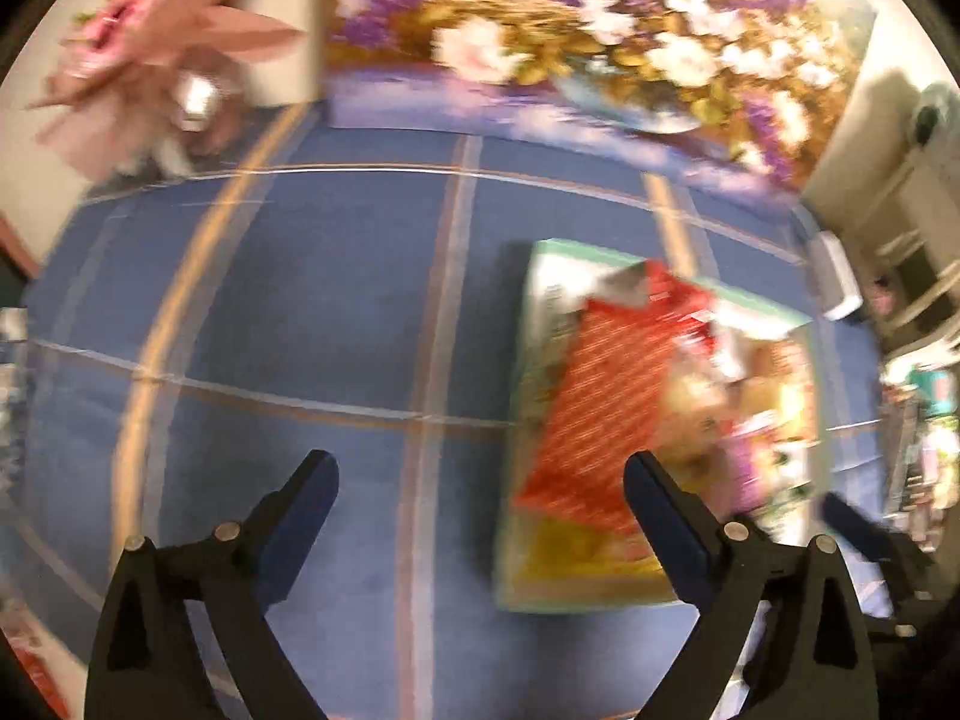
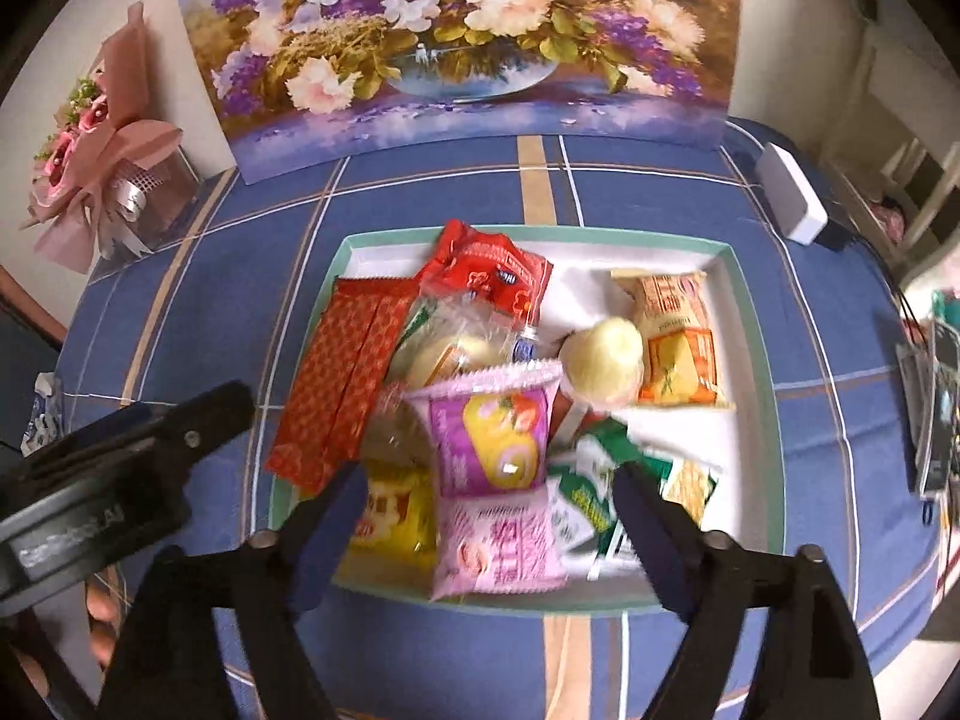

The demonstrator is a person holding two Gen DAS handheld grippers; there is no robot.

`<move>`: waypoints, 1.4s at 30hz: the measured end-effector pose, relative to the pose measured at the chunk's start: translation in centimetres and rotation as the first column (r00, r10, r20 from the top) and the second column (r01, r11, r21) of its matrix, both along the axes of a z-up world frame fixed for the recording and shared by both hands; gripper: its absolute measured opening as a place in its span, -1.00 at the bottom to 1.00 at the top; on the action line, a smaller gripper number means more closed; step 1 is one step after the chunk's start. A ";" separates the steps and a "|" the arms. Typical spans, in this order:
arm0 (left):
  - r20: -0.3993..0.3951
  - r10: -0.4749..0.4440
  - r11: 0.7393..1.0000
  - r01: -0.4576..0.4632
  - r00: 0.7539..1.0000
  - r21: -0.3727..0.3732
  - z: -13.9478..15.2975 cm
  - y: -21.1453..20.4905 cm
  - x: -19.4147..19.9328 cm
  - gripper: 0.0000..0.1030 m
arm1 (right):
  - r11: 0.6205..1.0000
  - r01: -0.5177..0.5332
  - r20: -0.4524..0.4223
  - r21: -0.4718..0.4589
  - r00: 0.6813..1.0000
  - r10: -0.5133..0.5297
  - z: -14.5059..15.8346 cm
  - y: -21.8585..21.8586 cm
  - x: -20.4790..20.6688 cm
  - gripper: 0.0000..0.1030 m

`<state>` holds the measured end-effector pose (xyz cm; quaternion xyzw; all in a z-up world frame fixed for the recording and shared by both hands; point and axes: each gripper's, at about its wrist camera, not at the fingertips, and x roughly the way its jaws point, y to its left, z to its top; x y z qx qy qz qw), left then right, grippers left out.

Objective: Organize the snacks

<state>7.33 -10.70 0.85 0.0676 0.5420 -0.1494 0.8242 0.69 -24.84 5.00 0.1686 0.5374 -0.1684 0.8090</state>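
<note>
A table covered in a blue cloth with tan and white stripes [image 2: 240, 252] fills both views, with a large painted flower picture [image 2: 456, 42] propped at its far edge and a pink wrapped bouquet [image 2: 102, 150] to the left. In the middle of the cloth sits a shallow white cardboard tray with a pale green rim [image 2: 750, 324], and it holds all the snacks that can be seen. They lie heaped and overlapping toward the tray's left and near side; the far right corner is bare. From large to small: a long red patterned foil packet [image 2: 342, 384] hanging over the left rim, a pink and purple cake wrapper [image 2: 492, 432], a red pouch [image 2: 486, 276], an orange and yellow packet [image 2: 678, 342], a green and white sachet [image 2: 594, 480] and a round pale yellow sweet [image 2: 603, 360]. The right gripper [image 2: 489, 516] hangs over the near pile with its jaws spread wide and nothing pinched. The left gripper [image 1: 480, 492], blurred, is likewise spread and empty over bare cloth left of the tray. Judged from this, gathering looks finished, and only tidying the heap may remain.
</note>
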 end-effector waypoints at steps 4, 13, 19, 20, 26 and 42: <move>0.044 0.024 0.996 -0.028 0.999 0.087 0.0 2.1 -1.7 0.87 | 1.000 0.021 0.007 -0.014 1.000 -0.021 0.3 1.8 -1.5 0.89; 0.073 0.078 0.989 -0.087 0.994 0.117 0.2 5.5 -3.8 0.86 | 0.998 0.054 0.042 -0.036 0.998 -0.052 1.3 3.7 -3.7 0.92; 0.078 0.085 0.986 -0.095 0.993 0.136 -0.3 5.8 -4.4 0.87 | 0.997 0.064 0.047 -0.033 0.997 -0.062 1.0 3.6 -4.3 0.92; 0.079 0.084 0.986 -0.095 0.993 0.138 -0.3 5.7 -4.3 0.86 | 0.997 0.065 0.046 -0.033 0.997 -0.063 0.9 3.5 -4.4 0.92; 0.078 0.080 0.987 -0.090 0.994 0.135 -0.5 5.7 -4.3 0.86 | 0.997 0.075 0.051 -0.035 0.996 -0.073 0.8 3.2 -4.5 0.92; 0.102 0.071 0.986 -0.086 0.992 0.144 -0.1 5.2 -4.7 0.86 | 0.995 0.082 0.084 -0.051 0.993 -0.078 1.0 2.8 -5.0 0.92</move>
